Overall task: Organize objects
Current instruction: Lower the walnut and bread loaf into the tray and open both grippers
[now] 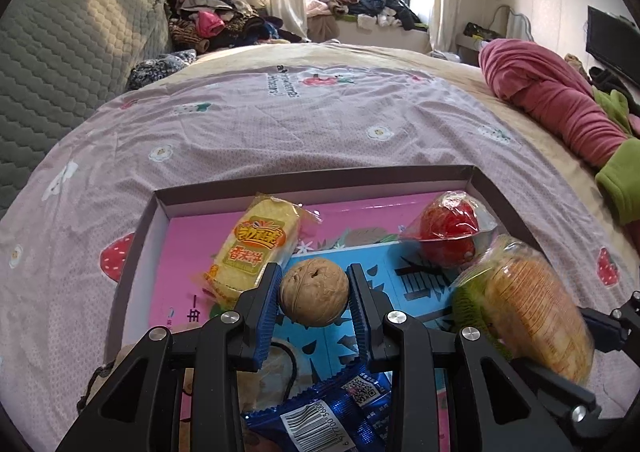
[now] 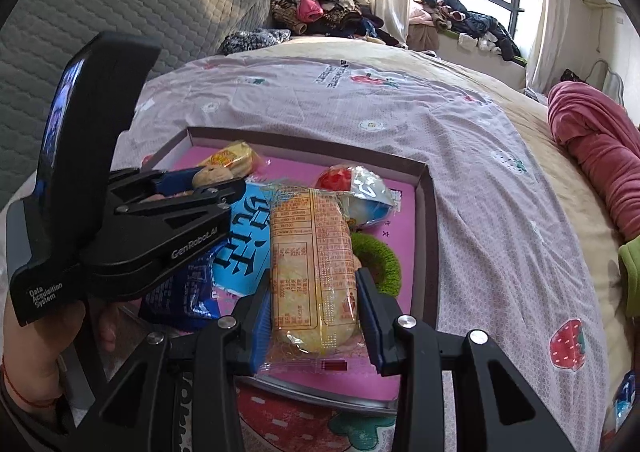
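**Snacks going into the box lid, one in each gripper**

Walnut [image 1: 314, 292] sits pinched between the blue pads of the left gripper [image 1: 313, 294], held above the shallow cardboard tray [image 1: 320, 177] that lies on the flowered bedsheet [image 1: 280, 124]. The right gripper [image 2: 314, 304] is clamped on a long wrapped rice cracker [image 2: 312, 272], label side up, over the near right part of the same tray. Both loads appear to be off the tray floor, though the fisheye views do not settle whether either one touches it.

Already in the tray: a second yellow cracker pack [image 1: 256, 248] at the far left, a red wrapped sweet [image 1: 448, 232] at the far right, a green knitted thing [image 2: 376, 260] just beside the held cracker, and a blue foil packet [image 1: 320, 412] at the near edge.

The step in hand looks like placement: both items have reached the tray and wait to be let go. The next move calls for lowering each to a bare patch of the pink and blue floor, then spreading the fingers. The walnut is round and likely to roll, so it wants a low release, perhaps against the yellow pack. The cracker needs a spot that does not bury the green thing.
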`<state>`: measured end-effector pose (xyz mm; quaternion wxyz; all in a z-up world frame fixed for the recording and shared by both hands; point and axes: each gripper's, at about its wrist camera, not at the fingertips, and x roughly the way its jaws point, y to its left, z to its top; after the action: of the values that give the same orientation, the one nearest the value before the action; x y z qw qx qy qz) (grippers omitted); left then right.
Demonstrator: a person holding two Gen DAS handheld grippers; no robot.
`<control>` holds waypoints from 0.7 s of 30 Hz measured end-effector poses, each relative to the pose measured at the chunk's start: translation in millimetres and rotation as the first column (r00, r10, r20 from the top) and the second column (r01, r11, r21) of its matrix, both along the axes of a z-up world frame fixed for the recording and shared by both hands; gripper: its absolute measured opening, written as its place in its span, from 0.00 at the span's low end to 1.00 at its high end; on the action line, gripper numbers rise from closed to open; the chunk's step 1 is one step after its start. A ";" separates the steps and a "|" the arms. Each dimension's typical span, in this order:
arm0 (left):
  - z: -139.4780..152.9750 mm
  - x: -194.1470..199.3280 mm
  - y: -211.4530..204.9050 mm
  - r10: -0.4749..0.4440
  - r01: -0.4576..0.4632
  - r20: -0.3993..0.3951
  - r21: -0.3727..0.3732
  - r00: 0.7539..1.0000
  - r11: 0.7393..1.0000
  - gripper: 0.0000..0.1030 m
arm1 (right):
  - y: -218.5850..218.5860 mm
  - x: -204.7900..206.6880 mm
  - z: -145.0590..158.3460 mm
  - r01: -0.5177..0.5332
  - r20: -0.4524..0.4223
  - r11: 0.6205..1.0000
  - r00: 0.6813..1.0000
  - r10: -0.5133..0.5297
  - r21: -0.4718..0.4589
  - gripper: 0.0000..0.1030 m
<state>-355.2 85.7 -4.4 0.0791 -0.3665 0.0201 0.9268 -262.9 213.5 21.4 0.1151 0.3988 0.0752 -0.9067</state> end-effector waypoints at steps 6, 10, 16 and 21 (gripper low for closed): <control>-4.7 -2.9 5.6 -0.019 0.019 0.009 -0.009 1.000 1.000 0.34 | 1.2 0.4 -1.0 -0.001 0.009 1.000 1.000 0.001 0.028 0.38; -6.5 -2.4 9.6 -0.034 0.035 0.020 -0.017 0.999 0.999 0.34 | -2.5 -0.3 -4.4 -0.017 0.026 0.999 1.000 0.017 0.030 0.38; -14.3 -3.5 12.9 -0.048 0.049 0.069 -0.024 0.996 0.998 0.34 | -9.9 -4.0 -15.5 -0.047 0.067 0.998 0.997 0.044 0.048 0.38; -19.4 -4.0 13.7 -0.046 0.050 0.094 -0.036 0.995 0.998 0.34 | -8.2 -6.4 -20.2 -0.044 0.079 0.998 0.996 0.041 0.044 0.38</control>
<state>-359.2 99.4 -23.8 0.0952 -0.4099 0.0429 0.9061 -269.3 205.3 1.2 0.1281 0.4348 0.0996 -0.8858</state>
